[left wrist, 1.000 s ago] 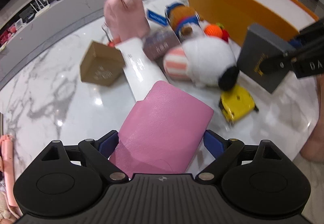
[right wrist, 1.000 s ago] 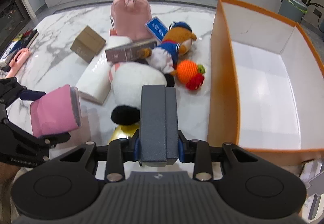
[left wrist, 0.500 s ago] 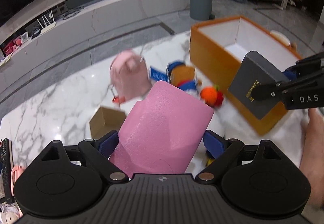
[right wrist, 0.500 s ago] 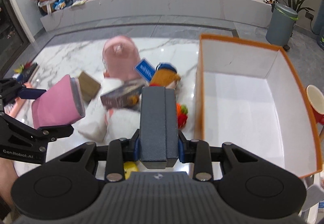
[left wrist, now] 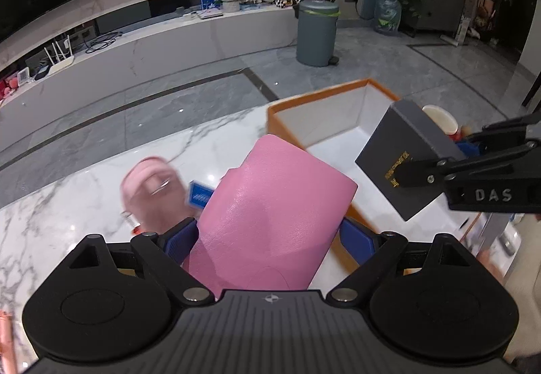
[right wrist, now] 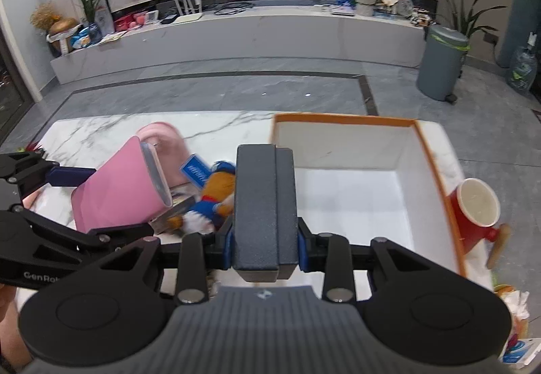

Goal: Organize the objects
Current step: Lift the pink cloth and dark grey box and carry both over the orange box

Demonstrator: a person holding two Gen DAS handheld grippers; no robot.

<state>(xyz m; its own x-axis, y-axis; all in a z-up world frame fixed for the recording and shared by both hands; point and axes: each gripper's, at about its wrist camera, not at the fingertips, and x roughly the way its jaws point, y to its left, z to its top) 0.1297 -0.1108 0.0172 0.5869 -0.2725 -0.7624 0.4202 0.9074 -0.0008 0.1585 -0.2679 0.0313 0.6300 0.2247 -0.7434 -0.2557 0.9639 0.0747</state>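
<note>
The right gripper is clamped on a grey box, the left gripper on a pink case. Both are being carried over the orange bin; lowering and release inside it are called for next. Compared with a second ago, both have been lifted, and the toys lie farther below.

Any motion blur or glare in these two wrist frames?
Left wrist: pink backpack smeared, held pink case sharp, ceiling-light glints on the marble table. Right wrist: plush toy blurred, grey box crisp; fisheye bends the TV console.
</note>
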